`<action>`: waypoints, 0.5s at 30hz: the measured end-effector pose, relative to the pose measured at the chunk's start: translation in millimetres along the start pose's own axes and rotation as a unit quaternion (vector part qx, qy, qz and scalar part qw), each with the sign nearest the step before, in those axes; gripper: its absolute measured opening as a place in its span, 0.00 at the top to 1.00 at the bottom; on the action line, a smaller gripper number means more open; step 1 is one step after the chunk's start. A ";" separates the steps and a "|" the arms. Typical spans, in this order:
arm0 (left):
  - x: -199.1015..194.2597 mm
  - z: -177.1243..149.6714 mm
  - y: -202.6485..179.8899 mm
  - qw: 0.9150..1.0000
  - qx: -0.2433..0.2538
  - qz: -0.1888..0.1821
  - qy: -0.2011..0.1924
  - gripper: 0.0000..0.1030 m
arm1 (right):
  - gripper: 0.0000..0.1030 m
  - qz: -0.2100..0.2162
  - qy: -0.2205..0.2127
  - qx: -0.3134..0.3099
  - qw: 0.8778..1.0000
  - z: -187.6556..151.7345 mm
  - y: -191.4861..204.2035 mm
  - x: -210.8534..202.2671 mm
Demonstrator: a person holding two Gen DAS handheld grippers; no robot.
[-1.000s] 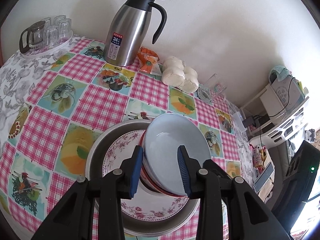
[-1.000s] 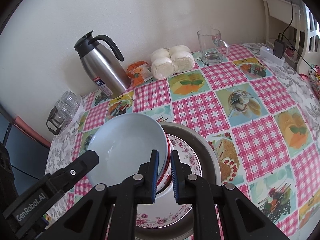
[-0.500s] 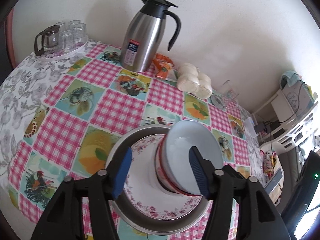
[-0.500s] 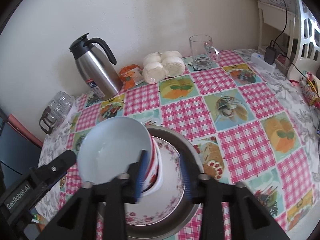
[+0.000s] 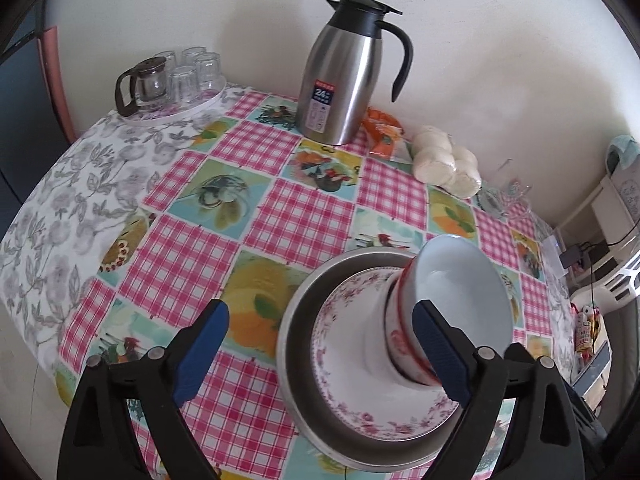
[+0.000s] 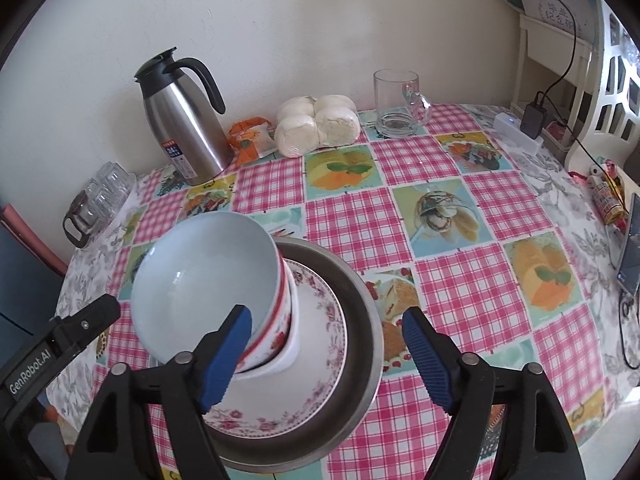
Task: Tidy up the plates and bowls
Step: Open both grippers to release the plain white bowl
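Both my left gripper [image 5: 320, 350] and right gripper [image 6: 326, 354] were opening their fingers wide, letting go of the stacked bowls [image 6: 208, 280], which sat released on the flowered plate [image 6: 320, 360] inside the metal basin [image 6: 360, 300]; that stack seemed done.

You can't see the metal basin [image 5: 298, 322] whole: its near rim runs off the bottom edge under your left gripper [image 5: 320, 350]. Far right, the glass mug [image 5: 506, 196] blurs; its outline stays unclear.

Table [image 6: 460, 280], checked cloth: steel basin [image 6: 360, 320], thermos [image 6: 184, 128], buns [image 6: 316, 124], mug [image 6: 396, 104].
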State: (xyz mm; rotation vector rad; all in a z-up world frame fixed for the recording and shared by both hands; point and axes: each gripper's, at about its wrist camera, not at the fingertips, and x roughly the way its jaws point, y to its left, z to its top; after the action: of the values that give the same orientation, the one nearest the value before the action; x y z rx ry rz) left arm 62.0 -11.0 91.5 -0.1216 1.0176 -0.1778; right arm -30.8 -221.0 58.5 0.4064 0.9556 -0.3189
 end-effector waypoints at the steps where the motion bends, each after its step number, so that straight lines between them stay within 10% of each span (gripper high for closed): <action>1: 0.5 -1.5 1.3 1.000 -0.001 -0.001 0.001 0.09 | 0.18 0.001 -0.001 0.001 1.000 -0.8 -1.3 -1.0; 6: 1.4 -10.6 5.4 1.000 -0.008 -0.010 0.008 0.09 | 0.00 0.006 -0.013 -0.004 1.000 -7.2 -4.3 -9.8; 15: 1.0 -28.9 7.3 1.000 0.002 -0.013 0.023 0.09 | 0.00 0.001 -0.016 -0.022 1.000 -23.5 -10.6 -18.3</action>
State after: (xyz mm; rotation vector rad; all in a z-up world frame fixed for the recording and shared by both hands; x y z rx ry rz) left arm 38.4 -4.6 74.3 -0.1274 1.0624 -0.2061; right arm -62.2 -217.8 59.7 0.3608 0.9287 -0.3014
